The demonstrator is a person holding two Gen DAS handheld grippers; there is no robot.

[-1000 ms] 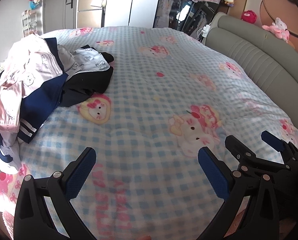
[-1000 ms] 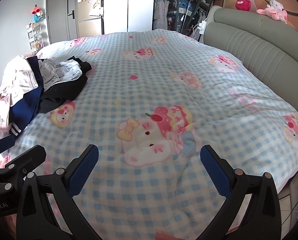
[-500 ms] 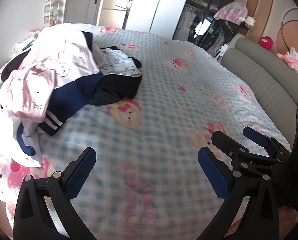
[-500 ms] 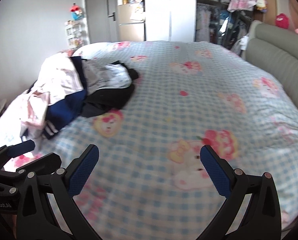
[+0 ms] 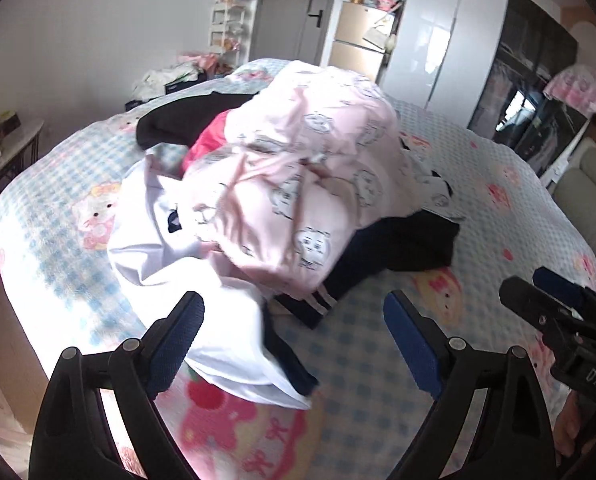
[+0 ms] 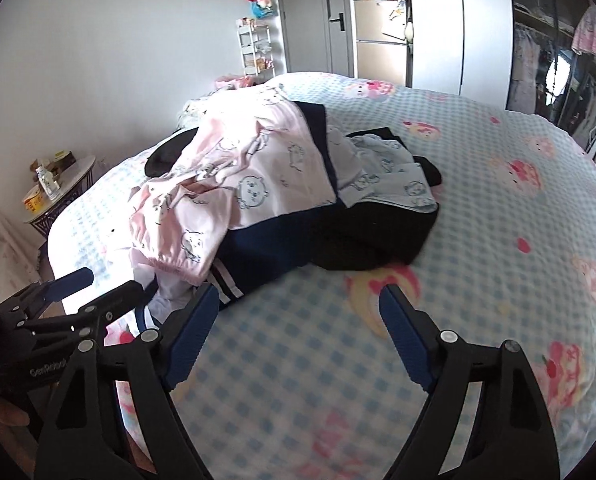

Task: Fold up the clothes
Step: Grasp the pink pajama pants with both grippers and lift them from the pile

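Two grippers, both empty, face one unsorted pile; I judge the folding not yet begun.

Left wrist view. My left gripper (image 5: 294,332) has its jaws spread wide, holding nothing, poised just over the near edge of the pile (image 5: 290,200). The pile lies on the bed (image 5: 509,208), toward its left side. I count at least four garments here: one pink top (image 5: 309,168) with cartoon faces uppermost, one white piece (image 5: 202,288) spilling toward me under my left finger, one navy piece (image 5: 349,272) with white stripes at its hem, and one black piece (image 5: 421,240) on the right. A red scrap (image 5: 206,144) shows beneath the pink; whether it is a separate garment I cannot tell. My right gripper (image 5: 557,300) enters at the right edge, clear of the cloth.

Right wrist view. My right gripper (image 6: 298,320) is likewise released, jaws apart over bare bedcover, near the navy hem (image 6: 230,288) but not touching it. One pale blue printed piece (image 6: 385,180) shows here on top of the black one (image 6: 377,236), bringing my count to five at least. The pink top (image 6: 242,184) drapes over the navy. My left gripper (image 6: 94,292) sits at the left, its tips beside the white cloth.

Nothing is spread flat, and no folded stack is visible: every garment remains to be separated, laid out and folded.
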